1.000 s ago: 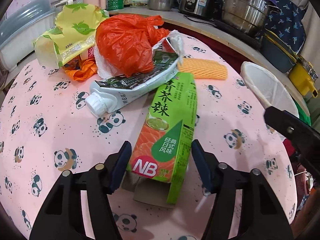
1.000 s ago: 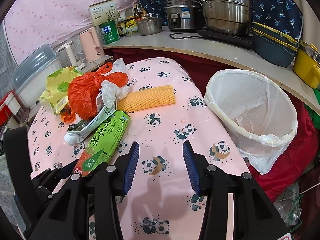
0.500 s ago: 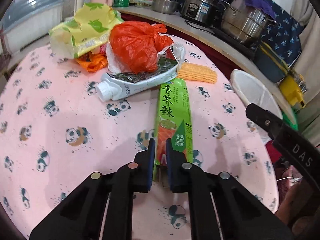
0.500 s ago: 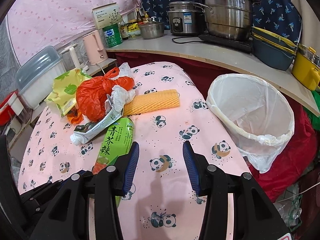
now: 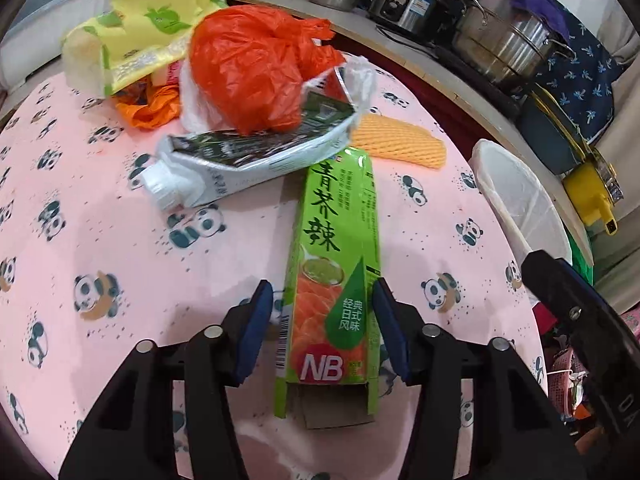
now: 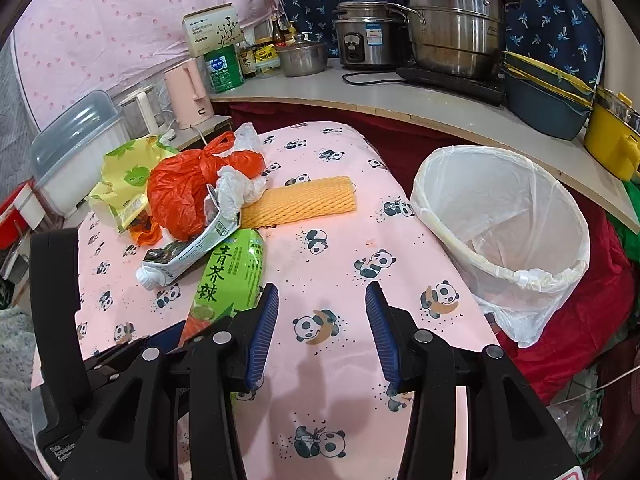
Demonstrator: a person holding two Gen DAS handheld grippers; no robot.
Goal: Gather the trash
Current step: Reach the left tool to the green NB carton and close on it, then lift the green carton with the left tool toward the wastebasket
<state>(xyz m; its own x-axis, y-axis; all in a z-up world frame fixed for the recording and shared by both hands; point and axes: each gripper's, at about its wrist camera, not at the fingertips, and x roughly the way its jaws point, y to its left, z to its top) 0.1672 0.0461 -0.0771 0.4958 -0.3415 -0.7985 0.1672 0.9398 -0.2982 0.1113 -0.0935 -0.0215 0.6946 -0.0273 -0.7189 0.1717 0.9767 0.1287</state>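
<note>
A long green wasabi box lies on the pink panda tablecloth, its open near end between the fingers of my left gripper, which is open around it; I cannot tell if the pads touch it. The box also shows in the right wrist view. Behind it lie a crushed white carton, an orange plastic bag, a yellow foam net and a yellow-green packet. My right gripper is open and empty above the cloth. A white-lined bin stands to the right of the table.
A counter behind holds steel pots, a rice cooker, jars and a pink kettle. Blue and yellow tubs sit at its right end. A lidded plastic container stands at the far left. Red cloth hangs below the bin.
My left gripper was open around the box, then shut on its near end half a second ago, and now stands open again around it. My right gripper has stayed open.
</note>
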